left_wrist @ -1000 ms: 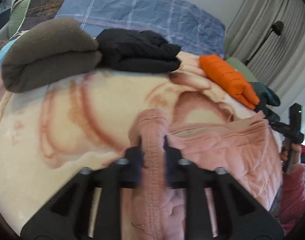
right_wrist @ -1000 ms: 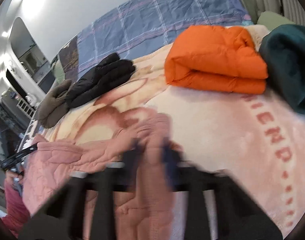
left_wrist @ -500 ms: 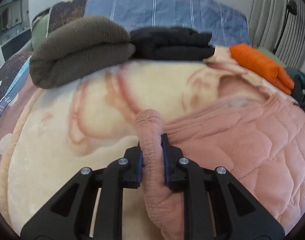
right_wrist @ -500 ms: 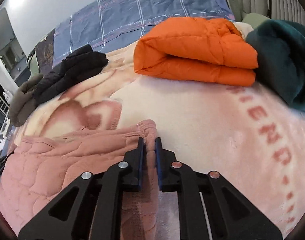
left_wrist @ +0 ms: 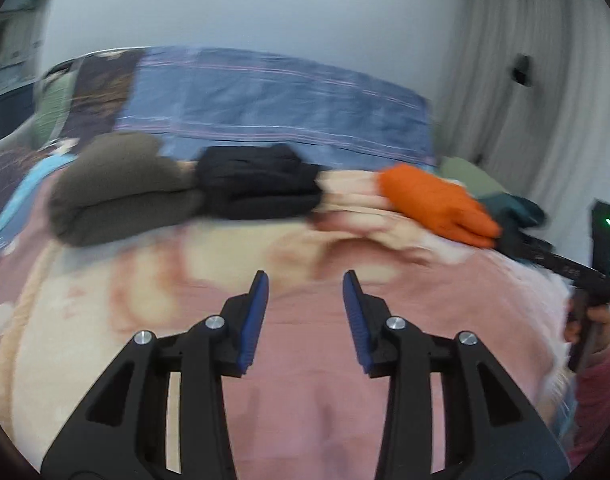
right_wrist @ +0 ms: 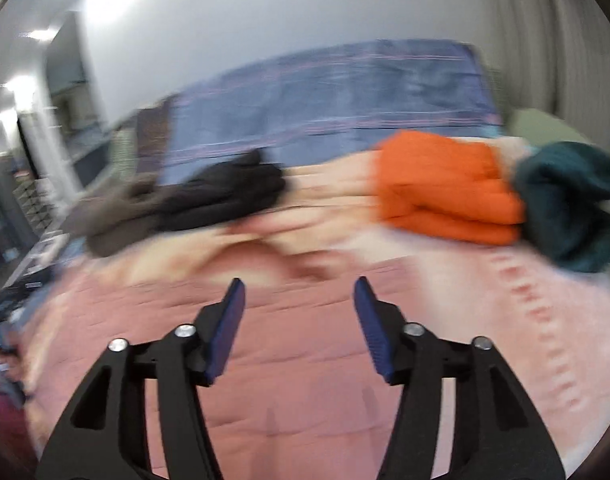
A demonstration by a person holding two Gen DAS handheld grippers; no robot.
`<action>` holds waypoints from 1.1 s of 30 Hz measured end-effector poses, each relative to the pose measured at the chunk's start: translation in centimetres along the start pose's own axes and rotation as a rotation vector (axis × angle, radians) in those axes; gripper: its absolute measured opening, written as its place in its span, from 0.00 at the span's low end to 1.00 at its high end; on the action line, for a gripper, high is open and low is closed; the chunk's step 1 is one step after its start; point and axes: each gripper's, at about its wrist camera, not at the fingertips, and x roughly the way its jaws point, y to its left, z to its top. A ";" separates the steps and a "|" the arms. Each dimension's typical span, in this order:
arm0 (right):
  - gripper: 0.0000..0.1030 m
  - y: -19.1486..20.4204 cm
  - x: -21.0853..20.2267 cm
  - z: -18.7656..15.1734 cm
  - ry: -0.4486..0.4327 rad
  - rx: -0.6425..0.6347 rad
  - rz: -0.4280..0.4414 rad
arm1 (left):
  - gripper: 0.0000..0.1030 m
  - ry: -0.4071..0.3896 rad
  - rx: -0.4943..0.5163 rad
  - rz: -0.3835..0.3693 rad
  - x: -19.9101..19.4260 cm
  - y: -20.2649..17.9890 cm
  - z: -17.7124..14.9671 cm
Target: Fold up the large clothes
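A pink quilted garment (left_wrist: 445, 312) lies spread flat on the bed blanket; it also fills the lower part of the right wrist view (right_wrist: 297, 360). My left gripper (left_wrist: 305, 292) is open and empty, raised above the garment's far edge. My right gripper (right_wrist: 299, 300) is open and empty above the same garment. The right gripper's black body (left_wrist: 561, 266) shows at the right of the left wrist view, held by a hand. Both views are motion-blurred.
Folded clothes lie in a row at the back of the bed: brown fleece (left_wrist: 117, 196), black jacket (left_wrist: 261, 184), orange jacket (right_wrist: 445, 192), dark teal fleece (right_wrist: 569, 204). A blue plaid quilt (right_wrist: 345, 96) lies behind them. Curtains hang at the right.
Both grippers have opened and let go of the pink garment's edge, then lifted away. The garment now lies flat on the blanket.
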 end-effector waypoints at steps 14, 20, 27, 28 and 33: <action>0.57 0.7 4.6 -3.5 0.174 -0.019 -0.179 | 0.69 0.163 0.080 0.067 6.6 -0.6 -5.9; 0.58 6.7 5.4 0.4 0.111 -0.087 -0.013 | 0.69 0.164 0.086 0.073 6.9 -0.9 -6.1; 0.58 5.2 17.5 -2.6 0.356 -0.009 -0.052 | 0.69 0.159 0.061 0.052 6.6 -0.3 -6.2; 0.57 4.9 17.4 -2.3 0.346 0.009 -0.044 | 0.69 0.161 0.049 0.039 6.6 -0.1 -6.1; 0.58 5.4 17.3 -2.2 0.340 -0.033 -0.073 | 0.69 0.166 0.042 0.030 6.9 -0.1 -6.2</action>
